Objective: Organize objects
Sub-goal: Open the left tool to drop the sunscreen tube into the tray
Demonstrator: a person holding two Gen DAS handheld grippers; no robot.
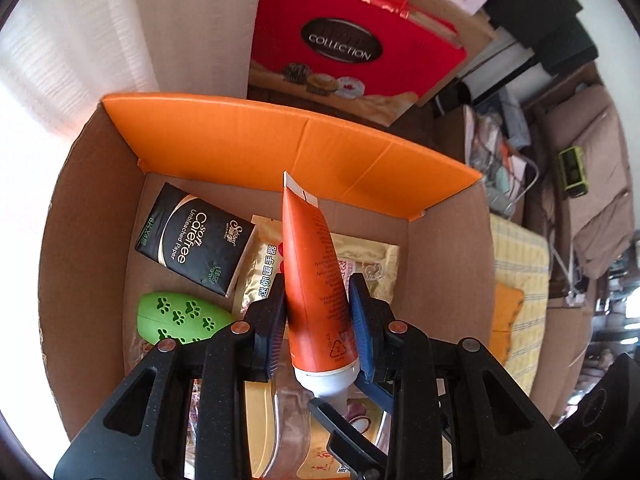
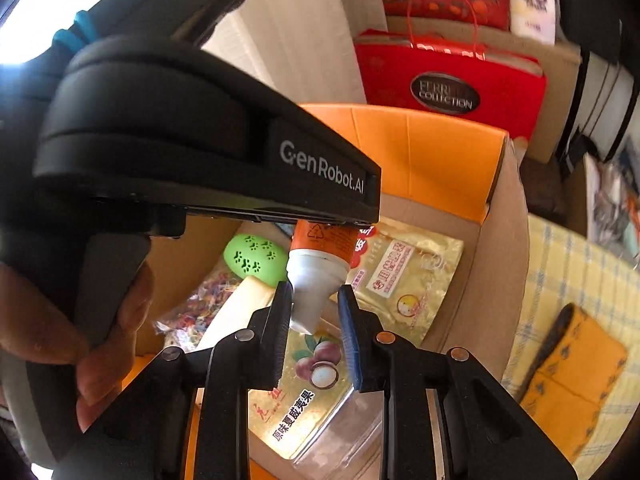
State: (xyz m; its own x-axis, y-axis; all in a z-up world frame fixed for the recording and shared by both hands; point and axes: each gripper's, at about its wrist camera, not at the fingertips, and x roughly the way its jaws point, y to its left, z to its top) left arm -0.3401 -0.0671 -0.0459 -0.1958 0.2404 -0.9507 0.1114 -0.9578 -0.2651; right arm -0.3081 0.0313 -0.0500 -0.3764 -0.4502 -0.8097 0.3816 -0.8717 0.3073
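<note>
support: cardboard box (image 1: 448, 280) | on its floor: black tissue pack (image 1: 192, 240); green pawprint egg (image 1: 180, 316); gold pouch (image 2: 404, 276)

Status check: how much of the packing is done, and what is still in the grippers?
Done: the tissue pack, green paw-print case, gold pouch and nut packet lie in the cardboard box. In hand: the left gripper clamps the orange tube over the box, while the right gripper brackets its white cap. Left: setting the tube down.
</note>
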